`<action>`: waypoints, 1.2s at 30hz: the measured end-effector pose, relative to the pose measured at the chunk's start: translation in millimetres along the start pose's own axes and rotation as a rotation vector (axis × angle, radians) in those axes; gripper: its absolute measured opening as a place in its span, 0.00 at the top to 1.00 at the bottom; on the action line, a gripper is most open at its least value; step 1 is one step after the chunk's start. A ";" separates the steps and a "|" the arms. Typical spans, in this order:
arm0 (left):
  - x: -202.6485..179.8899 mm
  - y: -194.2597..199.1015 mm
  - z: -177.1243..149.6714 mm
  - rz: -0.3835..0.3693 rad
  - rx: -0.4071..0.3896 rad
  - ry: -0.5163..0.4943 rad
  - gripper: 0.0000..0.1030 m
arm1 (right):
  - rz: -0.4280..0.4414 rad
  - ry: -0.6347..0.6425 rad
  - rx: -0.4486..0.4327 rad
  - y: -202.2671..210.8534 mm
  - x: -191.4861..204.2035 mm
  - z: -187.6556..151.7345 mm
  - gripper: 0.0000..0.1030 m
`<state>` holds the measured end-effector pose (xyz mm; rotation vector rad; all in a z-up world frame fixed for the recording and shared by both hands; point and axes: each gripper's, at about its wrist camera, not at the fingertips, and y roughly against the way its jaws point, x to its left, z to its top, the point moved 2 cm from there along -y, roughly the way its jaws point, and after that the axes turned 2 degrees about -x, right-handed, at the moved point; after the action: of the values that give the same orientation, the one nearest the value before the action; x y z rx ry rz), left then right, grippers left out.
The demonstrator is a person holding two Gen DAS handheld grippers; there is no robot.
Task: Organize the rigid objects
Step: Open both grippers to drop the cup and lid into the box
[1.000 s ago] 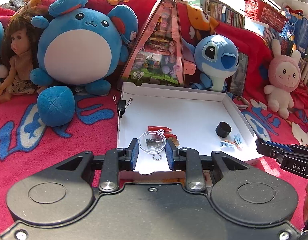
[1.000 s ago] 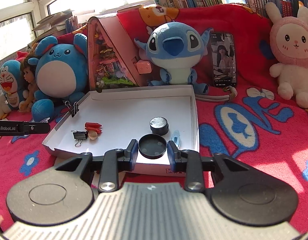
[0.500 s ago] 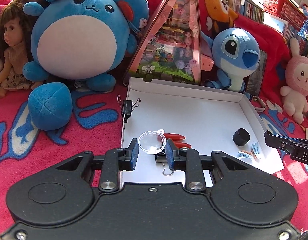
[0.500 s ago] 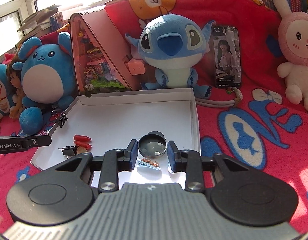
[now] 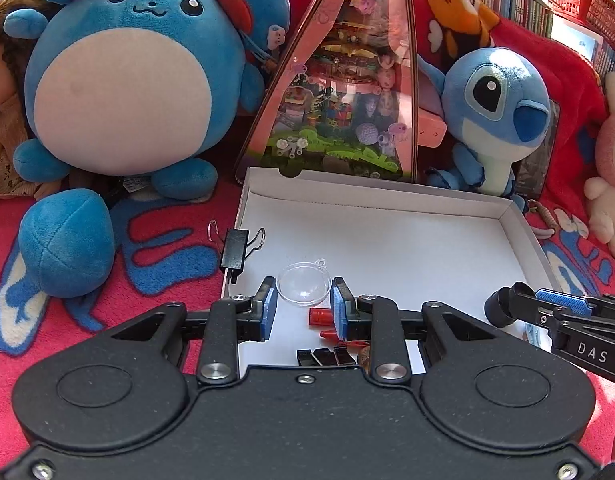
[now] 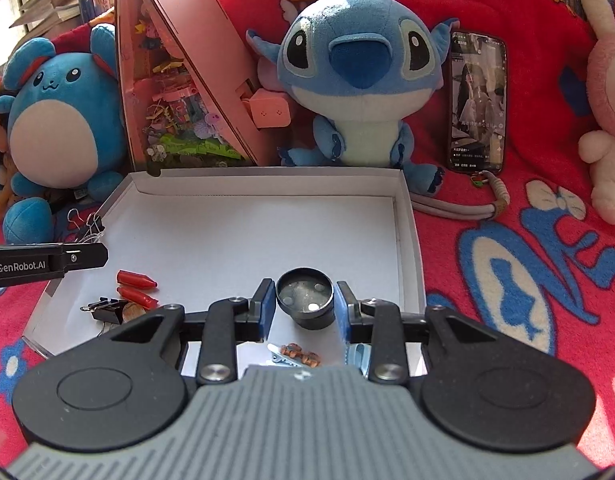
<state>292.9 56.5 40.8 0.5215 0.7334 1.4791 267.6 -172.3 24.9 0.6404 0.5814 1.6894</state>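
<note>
A red cartoon-print blanket (image 6: pixel 547 92) covers the whole scene and carries everything else. Against its far side stand a round blue plush (image 5: pixel 123 76), a Stitch plush (image 6: pixel 355 76) and a pink triangular display case (image 5: pixel 347 92) filled with small figures; a smartphone (image 6: pixel 477 100) leans just right of the Stitch plush, and a pink bunny plush (image 6: pixel 607 120) sits at the right edge.

In front of the toys lies a shallow white cardboard tray (image 6: pixel 247 184). A black binder clip (image 5: pixel 235 250) is clamped on its left wall.

The left gripper (image 5: pixel 303 304) hovers over the near left part of the tray, its blue-padded jaws closed on a clear plastic half-sphere (image 5: pixel 304 283) with a small loop at its rim, held above the tray floor. The right gripper (image 6: pixel 305 308) is over the near right part, its jaws gripping a small black round container (image 6: pixel 306 298) with its open mouth turned toward the camera and a few small roundish bits showing inside.

Near the tray's near left corner lie two red cone-tipped caps (image 6: pixel 135 286), touching or almost touching each other, with another black binder clip (image 6: pixel 105 308) and a brownish coin-like disc (image 6: pixel 133 312) just beside them. Under the right gripper, by the near edge, lies a hair clip (image 6: pixel 295 354) decorated with brown shapes.
</note>
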 end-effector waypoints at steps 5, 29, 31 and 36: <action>-4.2 -12.9 5.2 0.021 0.013 -0.009 0.74 | -0.014 0.017 0.013 -4.7 1.0 0.8 0.64; -18.1 -34.2 -5.7 0.034 0.039 -0.038 0.65 | -0.015 0.016 0.024 -9.9 2.4 -1.2 0.59; -17.4 -29.6 -5.8 0.038 0.025 -0.032 0.55 | -0.008 0.007 0.013 -7.7 1.7 -0.8 0.58; -17.1 -9.7 -7.6 0.030 -0.007 -0.043 0.38 | 0.006 -0.003 -0.011 0.6 0.5 -0.2 0.46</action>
<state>295.2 38.2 30.6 0.5593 0.6895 1.4938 267.0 -171.9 25.3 0.6375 0.5679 1.6958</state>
